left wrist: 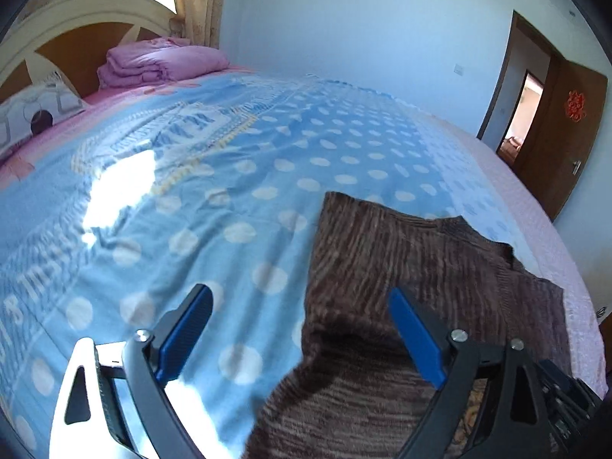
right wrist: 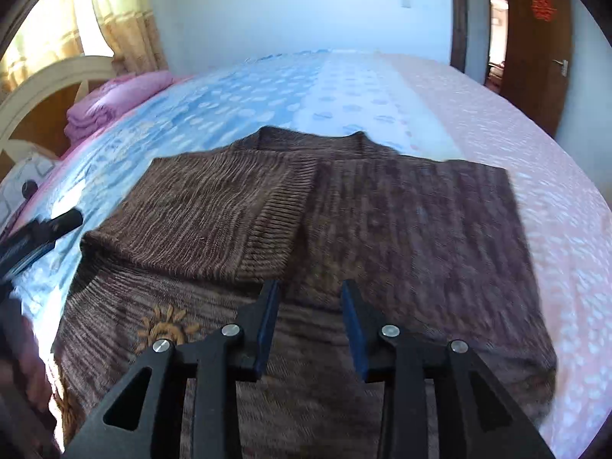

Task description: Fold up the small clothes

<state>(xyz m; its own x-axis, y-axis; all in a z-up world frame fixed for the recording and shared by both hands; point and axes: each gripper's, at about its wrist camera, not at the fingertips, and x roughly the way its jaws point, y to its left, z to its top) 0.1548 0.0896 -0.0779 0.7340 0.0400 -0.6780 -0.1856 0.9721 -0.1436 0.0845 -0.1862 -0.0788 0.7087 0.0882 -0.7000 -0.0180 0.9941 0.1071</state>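
A brown striped knit sweater point(right wrist: 382, 210) lies flat on the bed. Its left sleeve point(right wrist: 214, 206) is folded across the body, and an orange flower patch point(right wrist: 168, 329) shows near the front. My right gripper point(right wrist: 310, 290) is open and empty, hovering above the sweater's middle. My left gripper point(left wrist: 300, 298) is wide open and empty, over the sweater's left edge point(left wrist: 382, 267), its left finger above the sheet. The left gripper's tip also shows at the left edge of the right wrist view point(right wrist: 57, 222).
The bed has a blue polka-dot sheet point(left wrist: 229, 176) and a pink bedspread point(right wrist: 516, 122) on the right. Folded pink bedding point(left wrist: 160, 63) and a pillow point(left wrist: 34, 114) lie by the headboard. A brown door point(left wrist: 554, 130) stands open at the far right.
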